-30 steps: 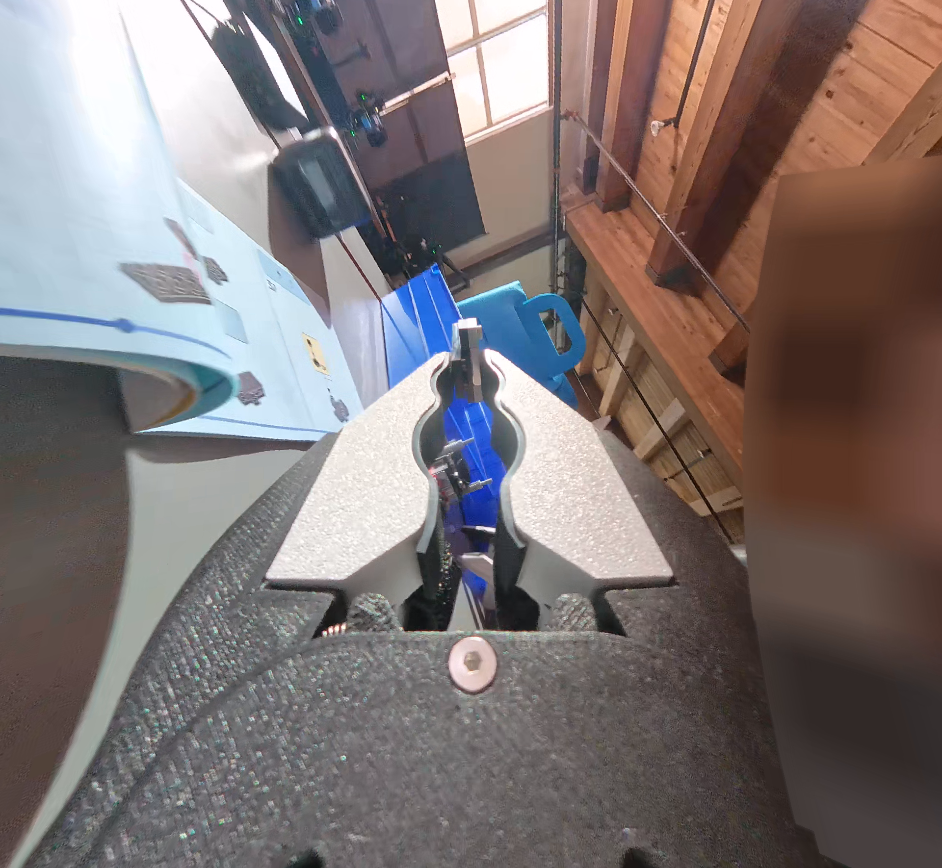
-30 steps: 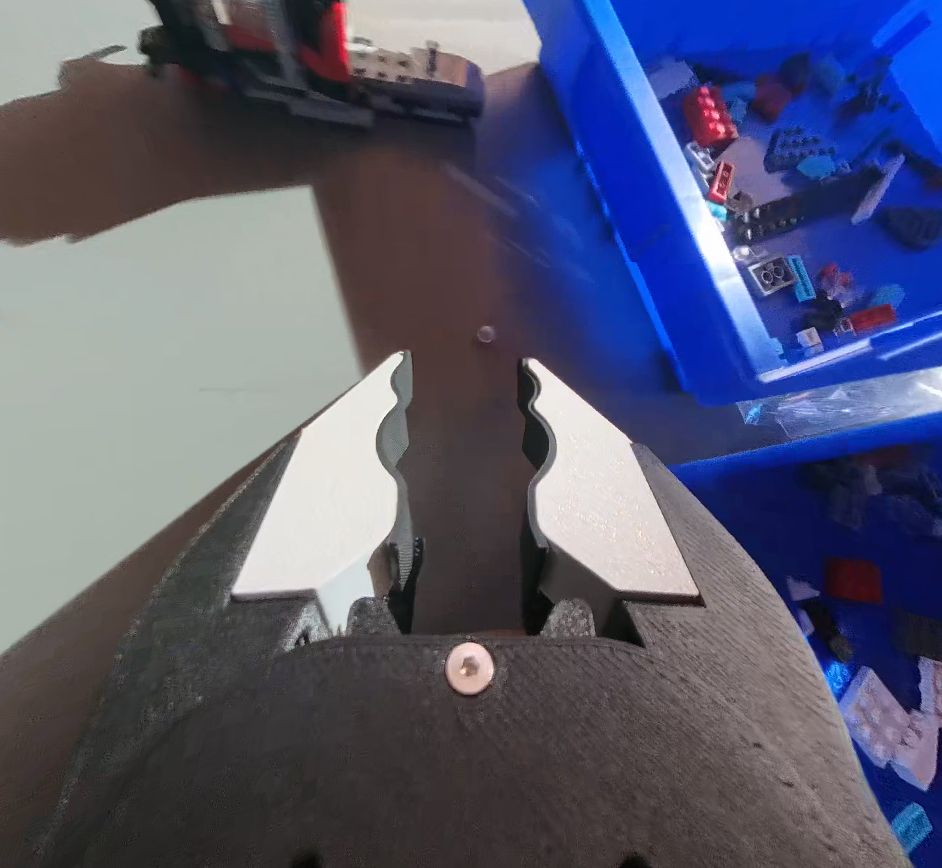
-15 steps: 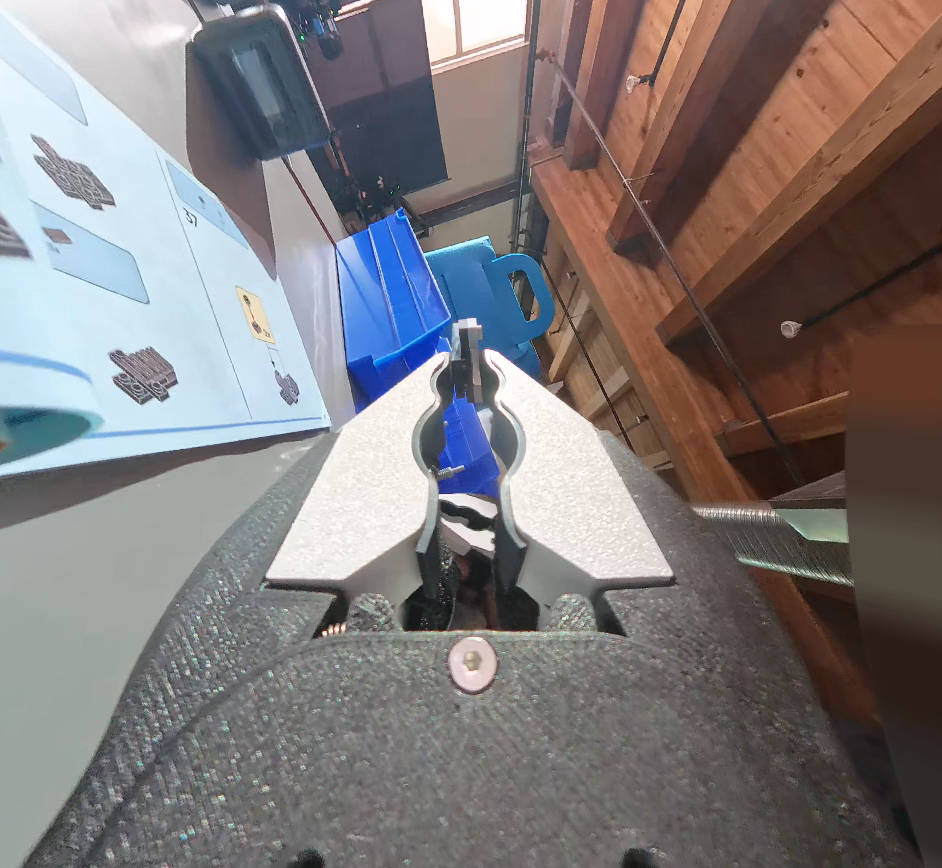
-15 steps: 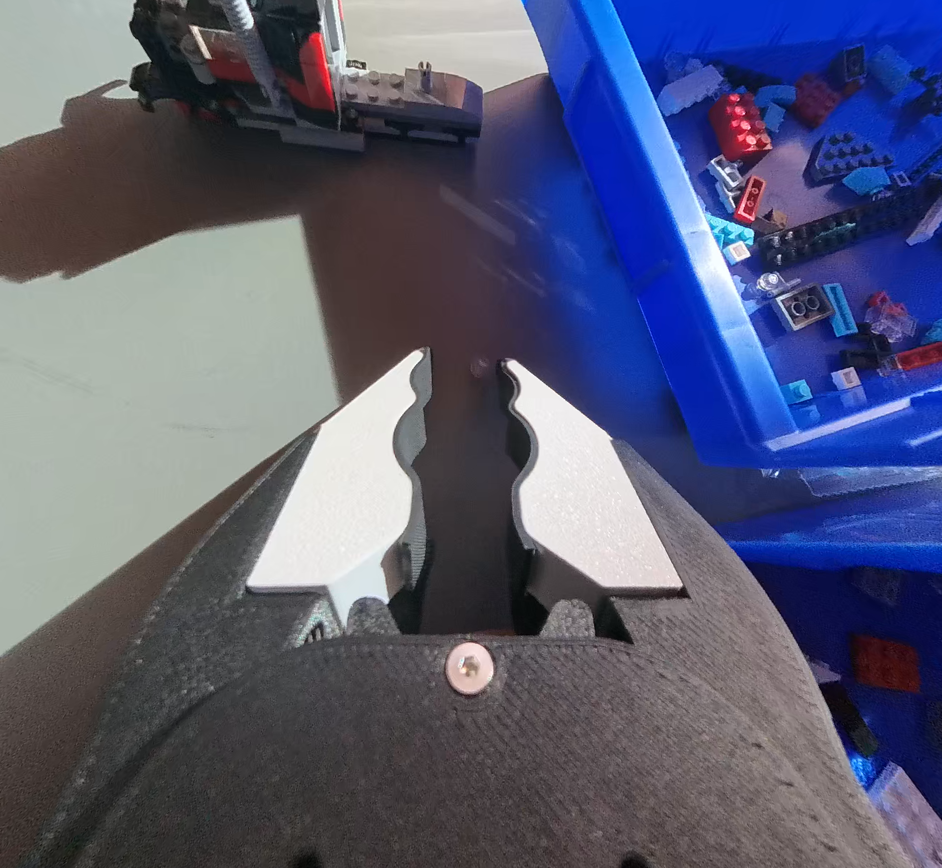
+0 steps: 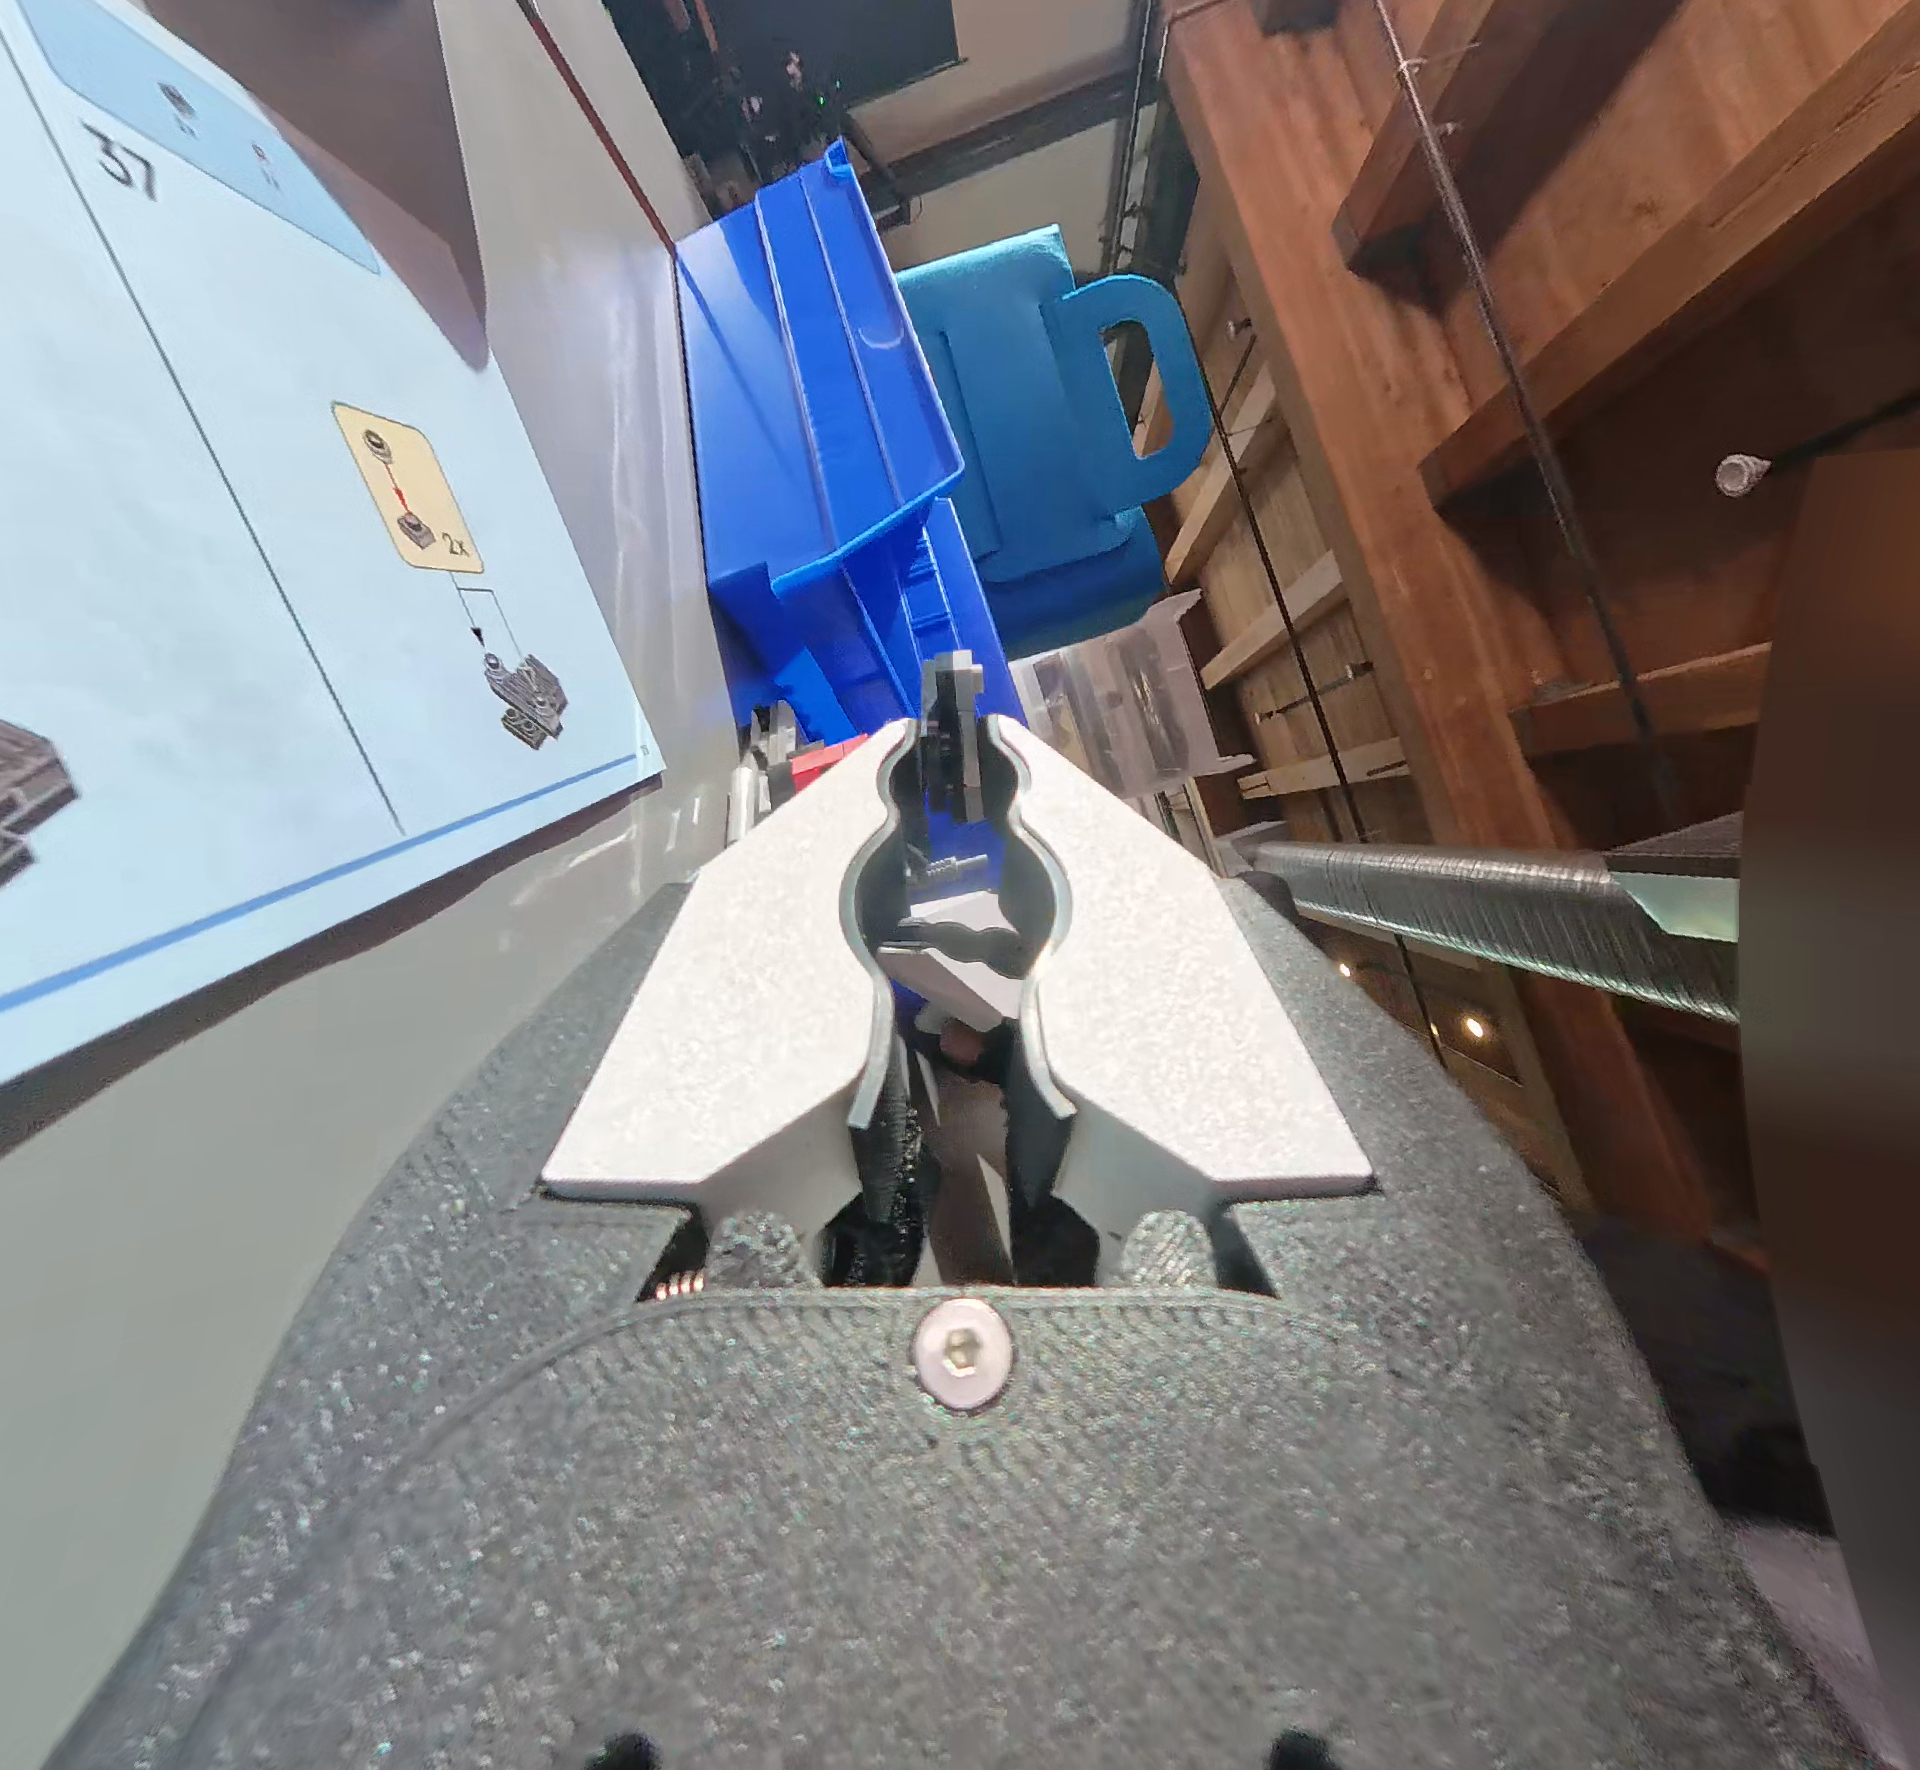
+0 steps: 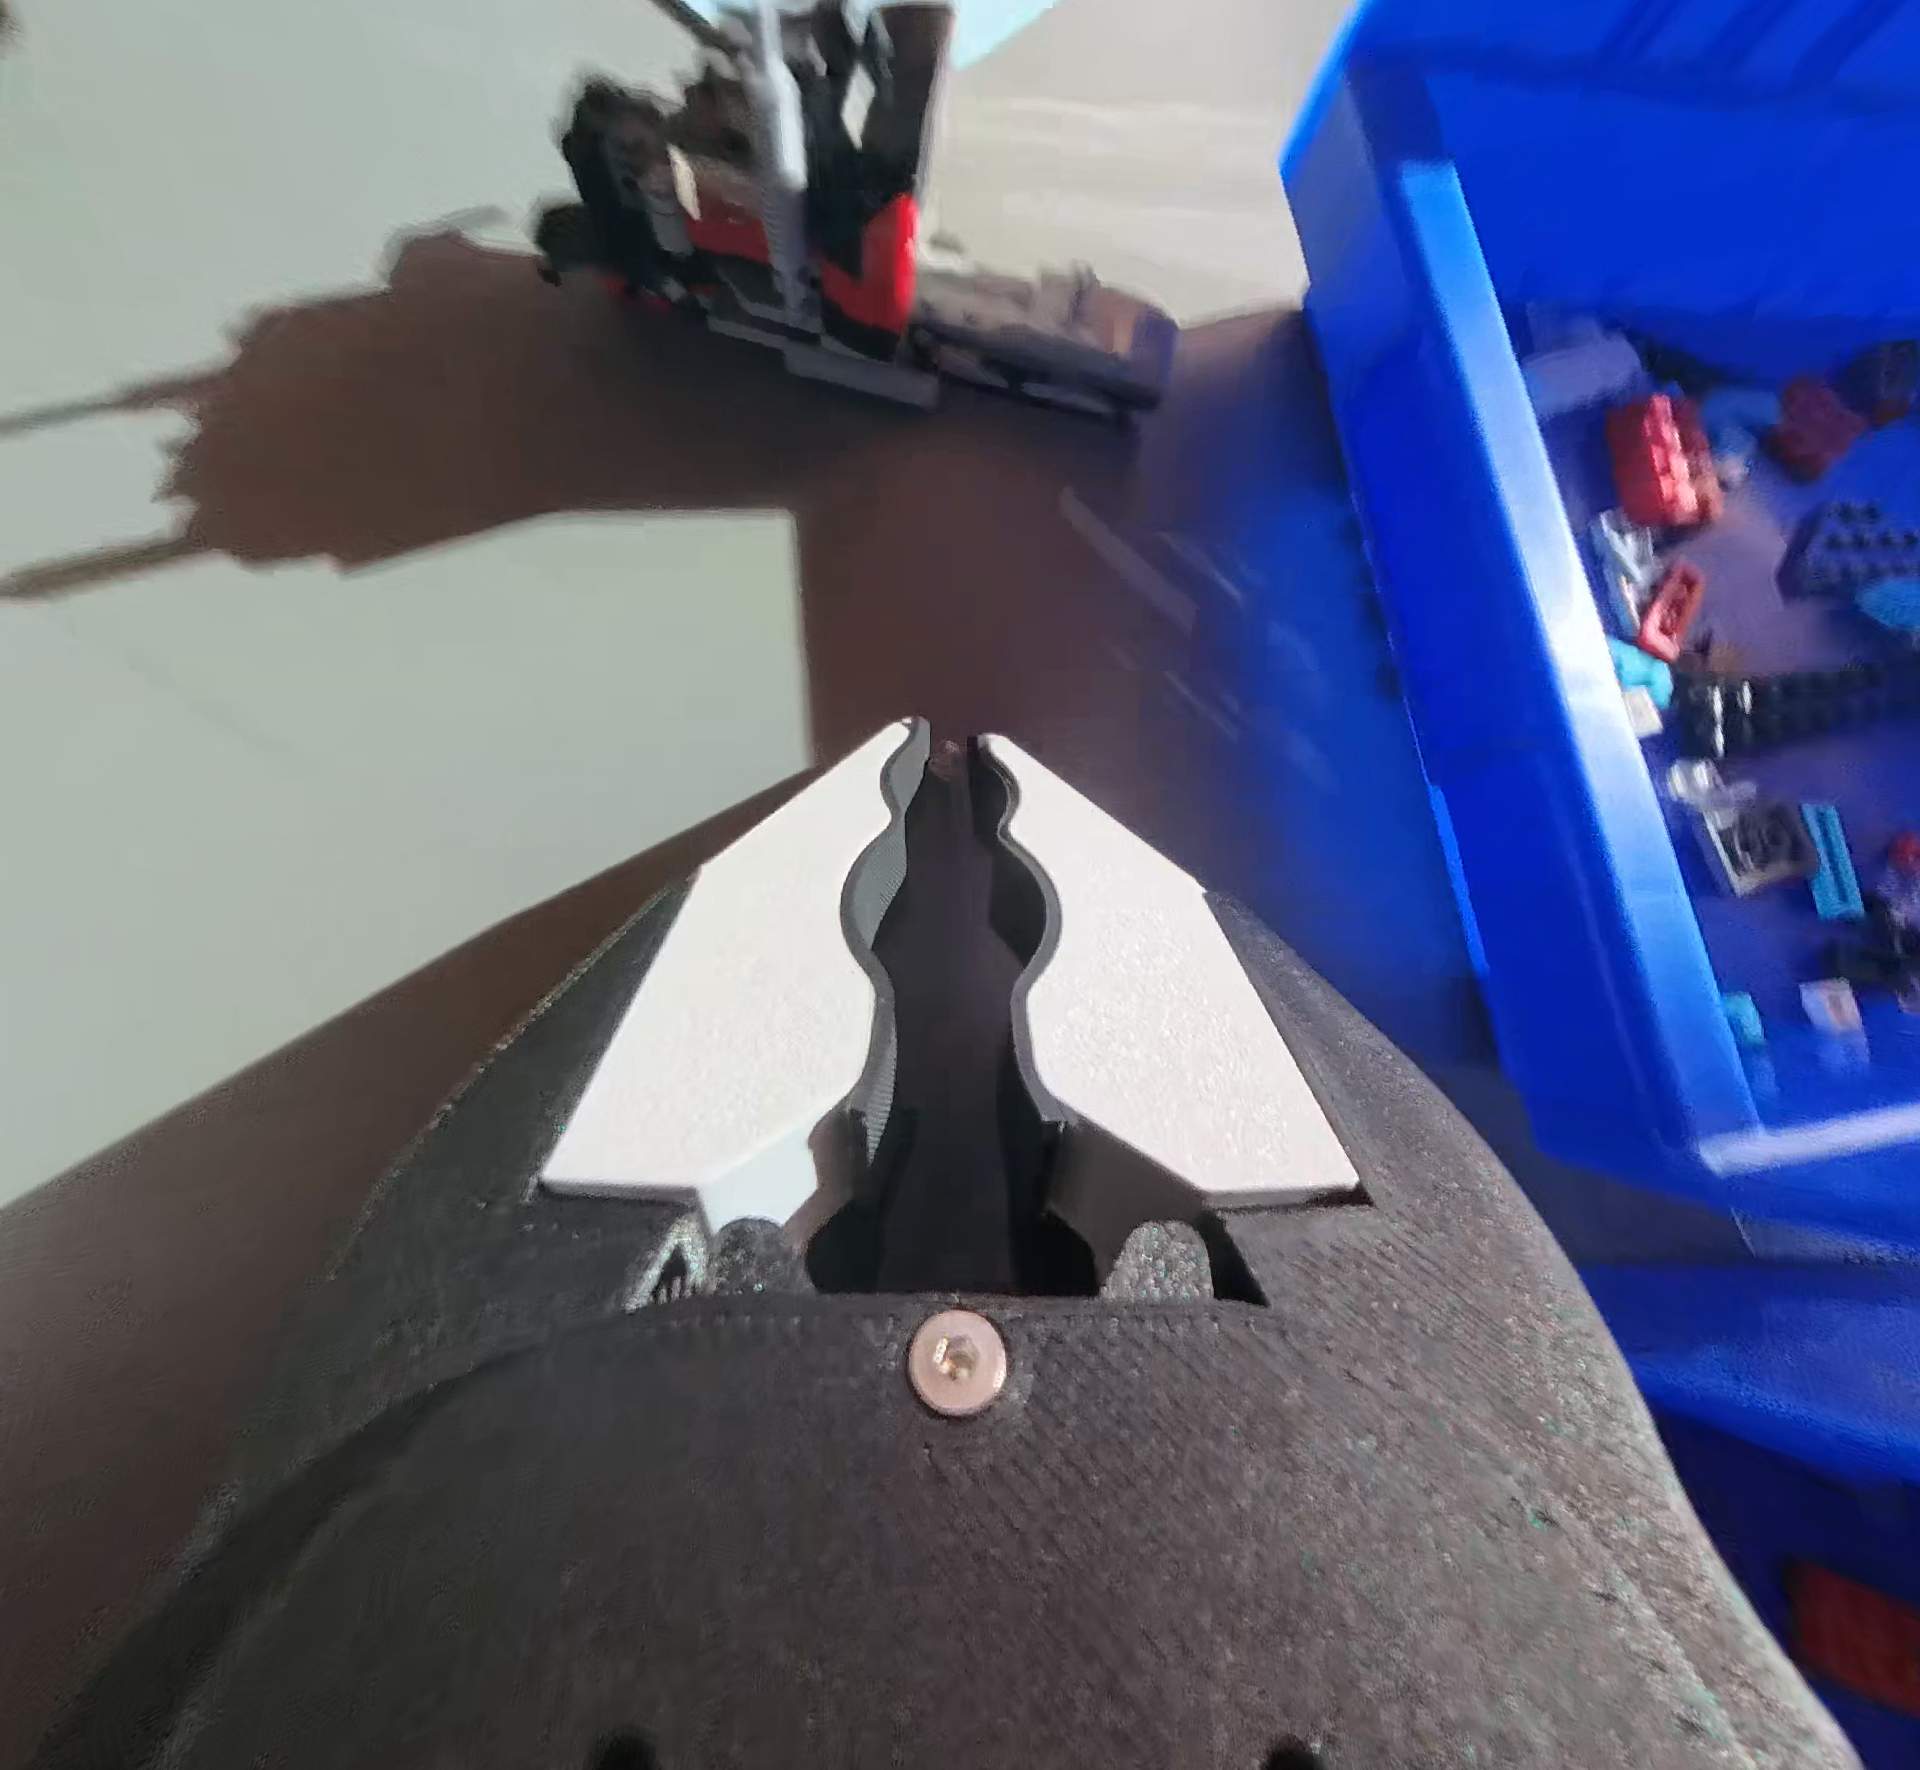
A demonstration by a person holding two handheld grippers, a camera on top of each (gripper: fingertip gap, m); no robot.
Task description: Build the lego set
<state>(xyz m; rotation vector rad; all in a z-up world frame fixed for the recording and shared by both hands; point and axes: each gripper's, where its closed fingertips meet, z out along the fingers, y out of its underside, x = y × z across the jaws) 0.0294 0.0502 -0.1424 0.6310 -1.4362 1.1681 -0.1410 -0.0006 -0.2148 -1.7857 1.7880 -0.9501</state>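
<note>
My left gripper (image 5: 954, 733) is shut on a small grey and black lego sub-assembly (image 5: 954, 681) that sticks out past its tips, held up off the table beside the instruction booklet (image 5: 208, 525). My right gripper (image 6: 948, 752) is low over the table, its jaws nearly closed on a tiny round lego stud (image 6: 948, 759) pinched between the fingertips. The partly built black, red and grey lego model (image 6: 790, 255) stands on the table beyond the right gripper, blurred. A red bit of the model (image 5: 816, 764) shows in the left wrist view.
A blue bin (image 6: 1455, 577) with several loose bricks (image 6: 1662, 463) stands right of the right gripper, and another blue bin (image 6: 1766, 1357) is nearer. The left wrist view shows blue bins (image 5: 810, 432), a teal handled case (image 5: 1081, 390) and a grey ribbed bar (image 5: 1455, 899) at right. The gap from one gripper's tips to the other's is roughly 20 cm.
My right gripper has gone from open to nearly closed around the tiny round stud on the table. The left gripper has swung towards the booklet and bins, still holding its piece.
</note>
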